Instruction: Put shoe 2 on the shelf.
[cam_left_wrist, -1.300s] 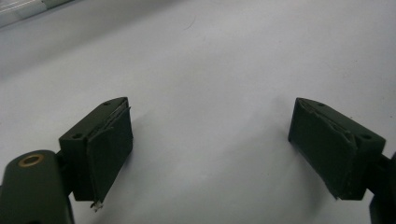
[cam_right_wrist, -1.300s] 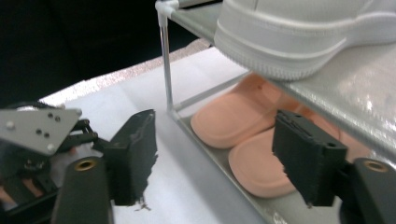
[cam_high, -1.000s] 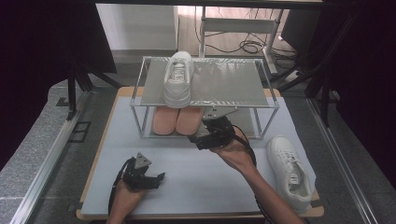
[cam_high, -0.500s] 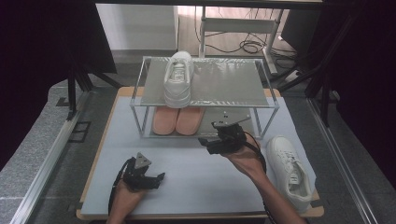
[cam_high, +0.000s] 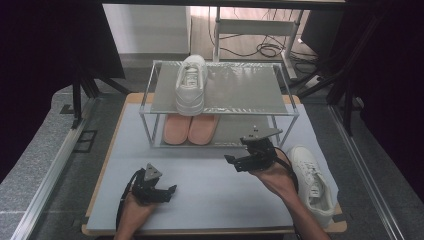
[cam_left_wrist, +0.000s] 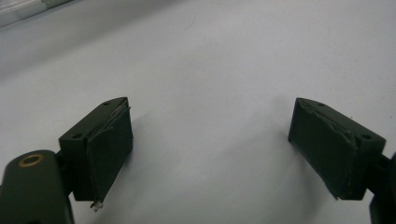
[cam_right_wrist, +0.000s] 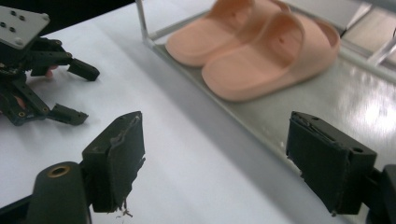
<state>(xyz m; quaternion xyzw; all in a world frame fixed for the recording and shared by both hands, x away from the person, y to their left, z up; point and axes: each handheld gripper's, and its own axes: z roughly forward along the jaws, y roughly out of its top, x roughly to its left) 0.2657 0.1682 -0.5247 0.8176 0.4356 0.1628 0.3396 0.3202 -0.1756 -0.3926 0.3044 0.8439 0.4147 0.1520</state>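
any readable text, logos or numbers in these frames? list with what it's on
None readable.
White sneaker on the rack's top shelf: no legible brand or label; too small to tell.
White sneaker on the table: same, no mark legible.
Pink slippers: plain, no print visible.
Right gripper and left gripper: black fingers and grey plate carry no lettering, only screw holes.

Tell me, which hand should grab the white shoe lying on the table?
Probably the right. The right gripper, jaws open and empty, sits just beside the shoe at the table's right edge. The left gripper rests far off on the other side.
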